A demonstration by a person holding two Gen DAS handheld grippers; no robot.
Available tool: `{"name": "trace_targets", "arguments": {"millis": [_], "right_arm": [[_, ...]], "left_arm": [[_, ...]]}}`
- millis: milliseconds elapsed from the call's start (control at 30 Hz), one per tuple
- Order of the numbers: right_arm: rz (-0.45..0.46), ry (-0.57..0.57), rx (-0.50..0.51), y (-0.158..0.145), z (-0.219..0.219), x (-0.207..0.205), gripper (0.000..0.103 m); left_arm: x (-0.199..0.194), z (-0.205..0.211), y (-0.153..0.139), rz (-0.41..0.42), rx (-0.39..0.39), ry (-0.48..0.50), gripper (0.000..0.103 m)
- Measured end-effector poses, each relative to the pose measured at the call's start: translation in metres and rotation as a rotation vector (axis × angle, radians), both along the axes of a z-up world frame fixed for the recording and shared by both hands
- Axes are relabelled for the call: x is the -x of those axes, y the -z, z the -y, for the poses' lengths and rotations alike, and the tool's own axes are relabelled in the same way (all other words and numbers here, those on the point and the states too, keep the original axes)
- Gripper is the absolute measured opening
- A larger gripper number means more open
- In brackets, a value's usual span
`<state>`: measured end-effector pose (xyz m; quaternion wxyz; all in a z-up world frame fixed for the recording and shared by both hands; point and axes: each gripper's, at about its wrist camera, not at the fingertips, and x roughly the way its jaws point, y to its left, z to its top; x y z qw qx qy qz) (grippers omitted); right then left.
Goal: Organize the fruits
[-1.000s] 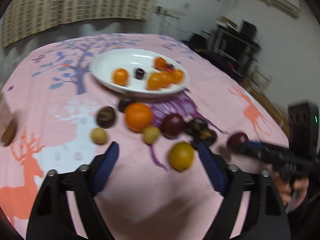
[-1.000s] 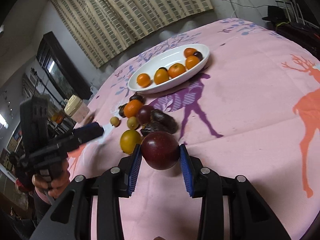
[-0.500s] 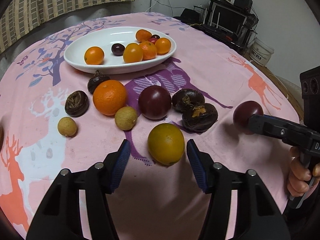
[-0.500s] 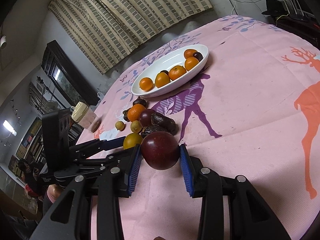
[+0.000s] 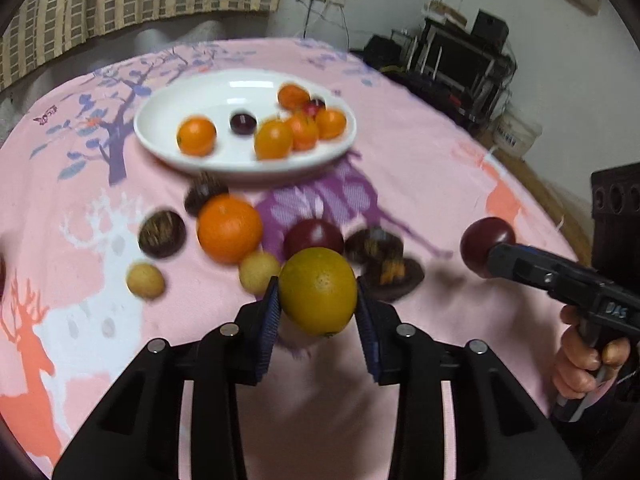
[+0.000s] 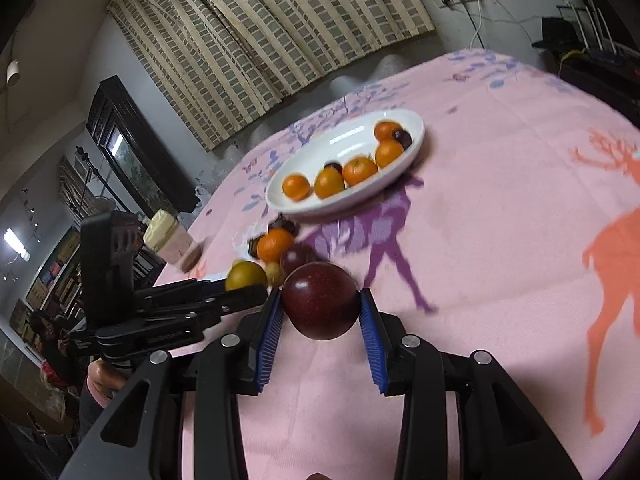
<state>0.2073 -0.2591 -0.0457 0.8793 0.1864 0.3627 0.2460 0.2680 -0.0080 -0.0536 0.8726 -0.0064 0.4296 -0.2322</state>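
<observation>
On my worktop (image 5: 400, 128) the plate (image 5: 168, 148) sits at the far side with several fruits in it. A loose cluster of fruits (image 5: 229, 229) lies on the cloth just before the plate. Left of that cluster, near the edge, stands a jar (image 6: 170, 240).

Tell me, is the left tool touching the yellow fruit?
Touching. In the left wrist view, both blue pads of the left tool press against the sides of the yellow fruit, with no gap showing on either side.
</observation>
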Motion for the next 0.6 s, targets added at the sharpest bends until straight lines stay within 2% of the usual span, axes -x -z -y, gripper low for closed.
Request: {"name": "trace_targets", "arguments": {"millis": [133, 233, 367, 500, 600], "right_arm": [[0.055, 0.013, 0.019, -0.028, -0.008, -0.049, 0.039], [0.053, 0.053, 0.102, -0.033, -0.025, -0.106, 0.039], [0.008, 0.070, 0.160, -0.020, -0.043, -0.164, 0.039], [-0.021, 0.067, 0.198, -0.007, -0.055, -0.194, 0.039], [-0.021, 0.054, 0.208, -0.002, -0.062, -0.204, 0.041]], "left_arm": [[-0.042, -0.008, -0.030, 0.056, 0.034, -0.083, 0.036], [-0.085, -0.011, -0.040, 0.052, 0.053, -0.152, 0.036], [-0.133, -0.011, -0.035, 0.041, 0.026, -0.223, 0.036], [-0.162, -0.009, -0.026, 0.011, 0.010, -0.244, 0.036], [-0.169, -0.006, -0.020, 0.012, -0.033, -0.256, 0.039]]}}
